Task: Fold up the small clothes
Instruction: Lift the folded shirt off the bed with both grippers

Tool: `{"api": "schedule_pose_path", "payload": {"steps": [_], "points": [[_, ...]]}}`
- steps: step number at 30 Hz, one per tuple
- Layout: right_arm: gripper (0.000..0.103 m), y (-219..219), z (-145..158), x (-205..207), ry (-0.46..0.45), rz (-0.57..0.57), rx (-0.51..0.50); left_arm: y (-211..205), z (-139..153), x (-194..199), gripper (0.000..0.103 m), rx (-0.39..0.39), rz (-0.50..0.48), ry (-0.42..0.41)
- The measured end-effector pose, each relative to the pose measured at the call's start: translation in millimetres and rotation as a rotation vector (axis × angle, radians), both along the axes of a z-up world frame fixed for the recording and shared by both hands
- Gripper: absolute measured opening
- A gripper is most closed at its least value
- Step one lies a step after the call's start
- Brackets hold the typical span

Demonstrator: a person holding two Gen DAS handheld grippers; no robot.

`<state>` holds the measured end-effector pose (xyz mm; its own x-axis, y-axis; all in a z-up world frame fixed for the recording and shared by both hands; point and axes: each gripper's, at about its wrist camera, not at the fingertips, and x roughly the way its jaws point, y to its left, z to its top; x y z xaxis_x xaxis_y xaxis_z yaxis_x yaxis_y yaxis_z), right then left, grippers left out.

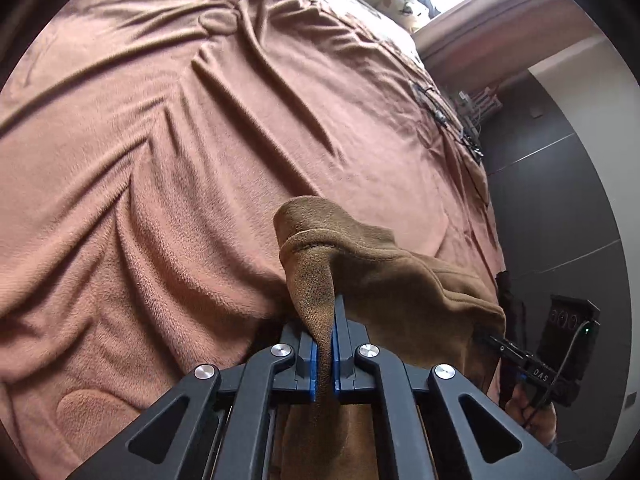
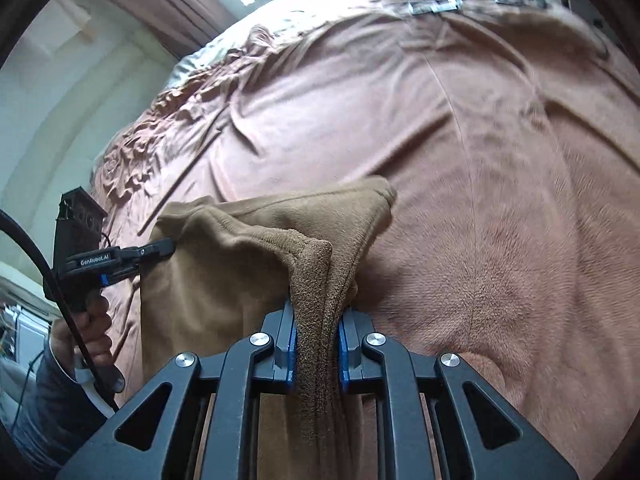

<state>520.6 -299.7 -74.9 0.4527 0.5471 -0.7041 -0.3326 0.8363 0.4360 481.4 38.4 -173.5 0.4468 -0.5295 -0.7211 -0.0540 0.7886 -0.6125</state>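
I have the brown garment (image 1: 384, 276) off the bed and hanging between my two claws, so the pick-up part looks done and the folding itself is what remains. My left claw (image 1: 326, 344) is pressed together on a thin bunch of the fuzzy brown cloth; the blue pads are nearly touching with the fabric running down between them. My right claw (image 2: 318, 344) is pinching a thicker roll of the same garment's hemmed edge, so its pads stand a little further apart, but they press on the cloth on both sides.

From the right wrist view I can see the left claw's tip biting into the far upper corner of the garment, with a hand (image 2: 90, 330) and a dark sleeve on its handle. From the left wrist view the right claw shows at the cloth's other end, partly hidden by the drape.

The cloth spans between the two grips over the pink blanket (image 1: 180, 160) that covers the bed. I cannot tell whether its lower part rests on the blanket or hangs free. I cannot make out what kind of garment it is, nor whether any fold is already in it; the top edge sags and one corner flops over. By my judgement the task is at an early stage: I need to spread it flat on the blanket, then fold it. No folded pieces are visible anywhere on the bed.
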Motion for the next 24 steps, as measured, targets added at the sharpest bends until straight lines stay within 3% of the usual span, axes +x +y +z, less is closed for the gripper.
{"api": "schedule_pose_path", "payload": {"steps": [24], "points": [[0.011,-35.5,113.0,-184.9,-0.307,-0.055,-0.079,-31.8,149.4,-91.4,0.005,-0.023,-0.069,-0.262]]}}
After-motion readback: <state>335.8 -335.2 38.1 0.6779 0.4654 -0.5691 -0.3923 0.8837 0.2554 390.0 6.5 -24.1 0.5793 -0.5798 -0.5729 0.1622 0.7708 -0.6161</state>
